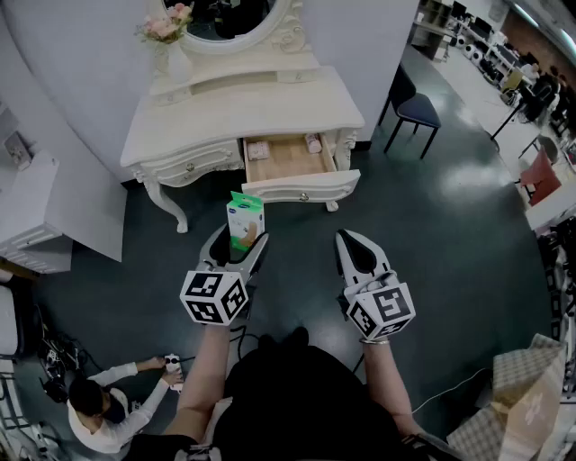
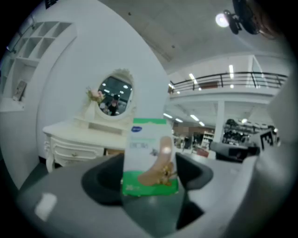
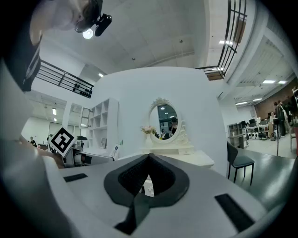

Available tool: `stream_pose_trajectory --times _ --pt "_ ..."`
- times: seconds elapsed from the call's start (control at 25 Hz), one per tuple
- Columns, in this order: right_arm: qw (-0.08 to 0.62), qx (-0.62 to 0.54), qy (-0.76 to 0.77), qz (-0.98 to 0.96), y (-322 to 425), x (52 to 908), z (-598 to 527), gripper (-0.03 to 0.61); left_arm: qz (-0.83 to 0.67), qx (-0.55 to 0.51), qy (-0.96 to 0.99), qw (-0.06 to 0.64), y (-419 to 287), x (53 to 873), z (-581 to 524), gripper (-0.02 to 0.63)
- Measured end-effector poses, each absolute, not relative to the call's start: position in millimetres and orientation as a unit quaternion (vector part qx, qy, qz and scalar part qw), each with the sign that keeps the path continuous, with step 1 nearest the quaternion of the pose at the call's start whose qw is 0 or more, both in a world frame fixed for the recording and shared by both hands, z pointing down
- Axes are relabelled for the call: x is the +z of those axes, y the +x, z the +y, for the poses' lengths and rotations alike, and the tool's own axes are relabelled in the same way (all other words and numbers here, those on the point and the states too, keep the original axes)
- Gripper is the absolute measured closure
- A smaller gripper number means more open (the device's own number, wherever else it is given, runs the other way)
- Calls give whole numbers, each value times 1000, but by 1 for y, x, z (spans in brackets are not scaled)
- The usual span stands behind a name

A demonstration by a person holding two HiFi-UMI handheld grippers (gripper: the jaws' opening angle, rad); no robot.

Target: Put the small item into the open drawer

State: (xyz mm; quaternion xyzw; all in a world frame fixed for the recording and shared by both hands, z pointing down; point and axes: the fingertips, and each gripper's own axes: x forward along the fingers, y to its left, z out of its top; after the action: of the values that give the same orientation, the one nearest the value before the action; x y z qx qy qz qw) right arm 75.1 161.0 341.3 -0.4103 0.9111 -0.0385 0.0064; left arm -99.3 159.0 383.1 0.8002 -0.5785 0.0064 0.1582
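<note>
Gripping a small green-and-white box (image 2: 150,155) with the left gripper (image 1: 241,236), jaws spread wide and pressing on the lower part of its two side faces. Carrying the box upright in the air, printed face toward the gripper's camera, top half standing clear above the jaws.

Appearing to be thin card, so probably handling as light and fairly stiff, yet denting under a hard squeeze. Smooth printed faces possibly slipping in a loose hold. Taking hold low on the broad faces, as here, looking sound; pinching at the top flap or the corners looking riskier.

Hovering short of the open drawer (image 1: 301,187), apart from it and not yet over it. Showing bare wood along the drawer's middle, with small things lying at its back corners, too small to identify.

Keeping the right gripper (image 1: 358,239) beside the left, jaws closed together on nothing, pointing level at the white dressing table (image 1: 243,108).

Standing on that table: an oval mirror (image 1: 225,18) and a vase of flowers (image 1: 166,25). Standing well off to the right: a dark chair (image 1: 416,112). Crouching on the floor at lower left: a person (image 1: 99,405).
</note>
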Motion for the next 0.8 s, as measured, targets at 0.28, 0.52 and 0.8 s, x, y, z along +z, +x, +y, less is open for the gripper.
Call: stream_pose_trajectory --times 0.28,0.52,0.8 --pt "11 -37 -400 916 82 345 157 581 -584 -4 796 156 -94 382 155 267" --pt "14 -39 -395 918 87 344 151 581 -587 1 796 148 -90 380 153 267" --pt "20 -38 -403 914 102 339 148 581 -602 -13 786 141 -95 375 149 267"
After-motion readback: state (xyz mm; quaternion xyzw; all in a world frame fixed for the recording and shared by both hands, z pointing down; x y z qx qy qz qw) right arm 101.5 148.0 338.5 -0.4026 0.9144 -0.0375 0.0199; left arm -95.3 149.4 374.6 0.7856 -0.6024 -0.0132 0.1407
